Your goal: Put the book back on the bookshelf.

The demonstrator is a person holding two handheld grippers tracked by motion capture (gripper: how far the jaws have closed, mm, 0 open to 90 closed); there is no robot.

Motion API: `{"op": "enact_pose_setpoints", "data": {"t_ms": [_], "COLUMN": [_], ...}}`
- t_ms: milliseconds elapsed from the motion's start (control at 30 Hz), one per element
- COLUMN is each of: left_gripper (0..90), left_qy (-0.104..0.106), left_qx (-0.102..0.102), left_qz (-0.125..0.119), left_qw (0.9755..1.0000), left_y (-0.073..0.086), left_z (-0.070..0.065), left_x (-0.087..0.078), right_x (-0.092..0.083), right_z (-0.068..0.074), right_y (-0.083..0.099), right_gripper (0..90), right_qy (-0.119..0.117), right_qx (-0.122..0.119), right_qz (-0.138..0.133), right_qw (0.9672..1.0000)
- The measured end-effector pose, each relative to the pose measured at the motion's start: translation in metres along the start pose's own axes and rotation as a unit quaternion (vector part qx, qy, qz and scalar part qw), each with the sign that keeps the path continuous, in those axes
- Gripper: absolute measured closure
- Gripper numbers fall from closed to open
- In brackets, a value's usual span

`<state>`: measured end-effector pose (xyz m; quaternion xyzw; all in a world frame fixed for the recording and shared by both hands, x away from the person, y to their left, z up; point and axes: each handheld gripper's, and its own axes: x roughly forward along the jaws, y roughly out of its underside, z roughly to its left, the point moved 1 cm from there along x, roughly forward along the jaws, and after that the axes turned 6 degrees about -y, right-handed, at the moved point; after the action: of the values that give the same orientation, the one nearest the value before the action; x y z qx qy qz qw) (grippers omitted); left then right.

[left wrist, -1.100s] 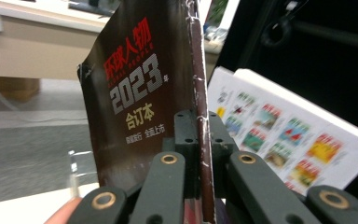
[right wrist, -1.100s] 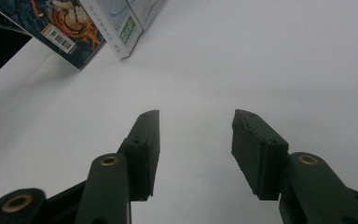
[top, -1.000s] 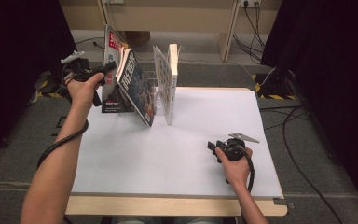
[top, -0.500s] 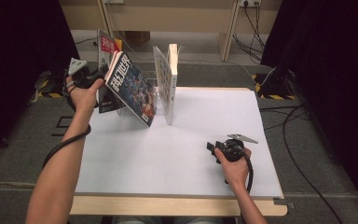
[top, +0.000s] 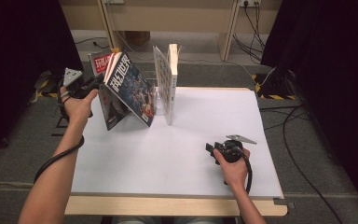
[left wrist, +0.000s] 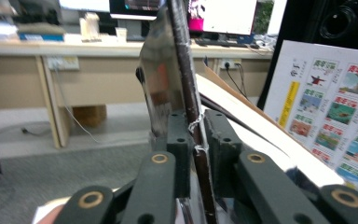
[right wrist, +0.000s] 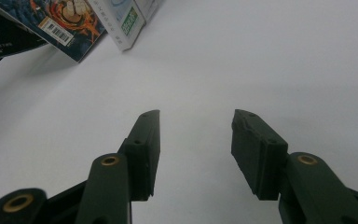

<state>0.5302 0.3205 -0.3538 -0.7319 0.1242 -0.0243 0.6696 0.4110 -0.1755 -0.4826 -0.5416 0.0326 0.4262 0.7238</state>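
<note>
Now the left gripper (top: 89, 87), at the upper left of the high view, has its jaws around the top edge of a magazine (top: 131, 91) with a dark, colourful cover. In the left gripper view the pads (left wrist: 179, 140) stand on both sides of the dark edge (the jaws have just been opening a little, and the magazine (left wrist: 186, 88) is between them). The magazine leans tilted toward a white book (top: 171, 84) standing upright on the white table (top: 168, 158). The right gripper (top: 214, 151), lower right of centre, rests on the table with its jaws spread apart and nothing between them.

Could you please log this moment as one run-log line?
left gripper: jaws just easing open, magazine between | right gripper: open, idle on table
</note>
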Motion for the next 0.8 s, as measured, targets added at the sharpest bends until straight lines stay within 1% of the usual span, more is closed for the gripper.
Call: {"op": "enact_pose_setpoints", "data": {"t_ms": [67,100,133,267,333,400,433,500,600,633,667,700,733,800], "left_gripper": [77.5,76.1,74.3,67.5,61.8,57.5,55.9,51.9,51.9,53.2,55.7,56.0,56.0,57.6], "left_qy": [0.010,0.010,0.007,0.002,0.000,0.003,0.000,-0.010,-0.011,-0.008,-0.008,-0.009,-0.010,-0.008], "left_qx": [-0.008,-0.009,-0.009,-0.023,-0.032,-0.040,-0.045,-0.047,-0.044,-0.043,-0.038,-0.033,-0.035,-0.038], "left_qz": [0.007,0.012,0.018,0.036,0.051,0.063,0.067,0.073,0.077,0.077,0.075,0.074,0.074,0.074], "left_qw": [0.9999,0.9998,0.9998,0.9991,0.9982,0.9972,0.9967,0.9962,0.9960,0.9961,0.9964,0.9967,0.9966,0.9965], "left_y": [-0.0002,-0.0001,0.0001,0.0032,0.0047,0.0060,0.0062,0.0060,0.0053,0.0053,0.0053,0.0052,0.0051,0.0050], "left_z": [-0.0011,-0.0016,-0.0015,-0.0007,0.0001,0.0003,0.0001,-0.0013,-0.0026,-0.0026,-0.0030,-0.0034,-0.0034,-0.0034], "left_x": [0.0019,0.0027,0.0030,0.0019,0.0023,0.0040,0.0048,0.0068,0.0081,0.0081,0.0078,0.0077,0.0079,0.0086], "right_x": [0.0000,-0.0001,-0.0002,-0.0007,0.0002,0.0010,0.0014,0.0015,-0.0006,-0.0012,-0.0019,-0.0025,-0.0025,-0.0022], "right_z": [0.0007,0.0009,0.0008,-0.0010,-0.0014,-0.0021,-0.0020,-0.0014,-0.0010,-0.0010,-0.0010,-0.0016,-0.0013,-0.0018], "right_y": [0.0000,-0.0001,-0.0003,0.0001,0.0012,0.0019,0.0022,0.0024,0.0018,0.0016,0.0013,0.0011,0.0011,0.0015], "right_gripper": [53.0,52.9,52.9,52.6,52.5,52.4,52.4,52.4,52.4,52.4,52.4,52.5,52.5,52.4], "right_qy": [-0.001,-0.001,-0.001,0.000,-0.001,0.000,-0.001,-0.002,-0.001,-0.001,-0.001,0.001,0.000,0.001], "right_qx": [0.000,0.001,0.001,0.004,0.009,0.005,0.006,0.006,0.006,0.007,0.007,0.002,0.005,0.004], "right_qz": [0.001,0.001,0.001,0.003,0.006,0.007,0.007,0.007,0.005,0.003,0.002,0.001,0.001,0.001], "right_qw": [1.0000,1.0000,1.0000,1.0000,0.9999,1.0000,1.0000,1.0000,1.0000,1.0000,1.0000,1.0000,1.0000,1.0000]}}
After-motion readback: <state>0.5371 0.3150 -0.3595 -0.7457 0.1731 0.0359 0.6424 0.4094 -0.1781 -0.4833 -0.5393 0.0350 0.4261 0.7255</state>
